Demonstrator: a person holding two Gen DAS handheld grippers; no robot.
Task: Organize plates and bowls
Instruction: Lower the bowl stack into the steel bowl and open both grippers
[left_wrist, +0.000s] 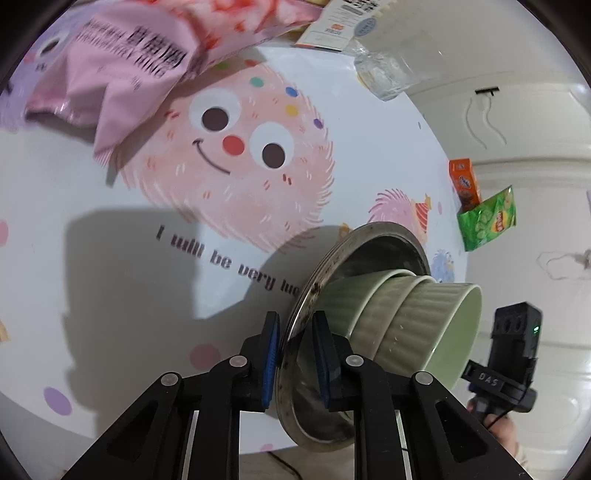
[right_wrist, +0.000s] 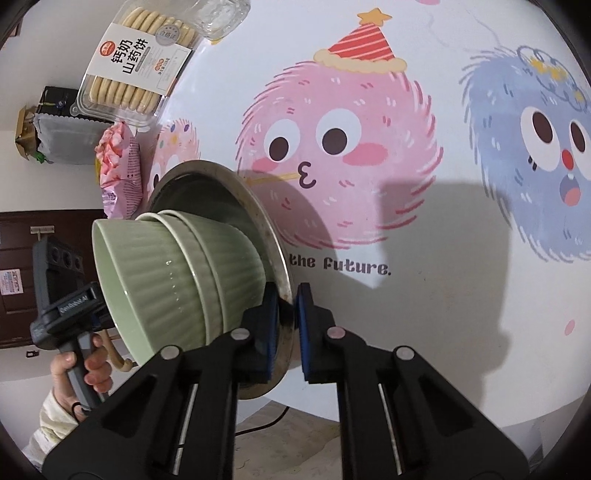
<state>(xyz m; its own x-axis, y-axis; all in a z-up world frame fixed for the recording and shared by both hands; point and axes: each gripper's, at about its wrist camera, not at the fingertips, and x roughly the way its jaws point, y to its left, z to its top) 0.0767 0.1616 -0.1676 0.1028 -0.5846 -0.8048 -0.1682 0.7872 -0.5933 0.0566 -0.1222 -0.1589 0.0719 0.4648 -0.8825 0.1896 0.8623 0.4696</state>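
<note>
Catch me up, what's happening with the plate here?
A person is holding a metal plate by its rim with both grippers, the left gripper and the right gripper on opposite edges. Each has its jaws around the rim. Stacked green ribbed bowls sit on the plate. The load is above the cartoon tablecloth. Snack packs, including a cookie tray and a pink bag, lie further back.

Home: cartoon tablecloth (right_wrist: 424, 229), biscuit pack (right_wrist: 129, 70), chips (left_wrist: 487, 218).
</note>
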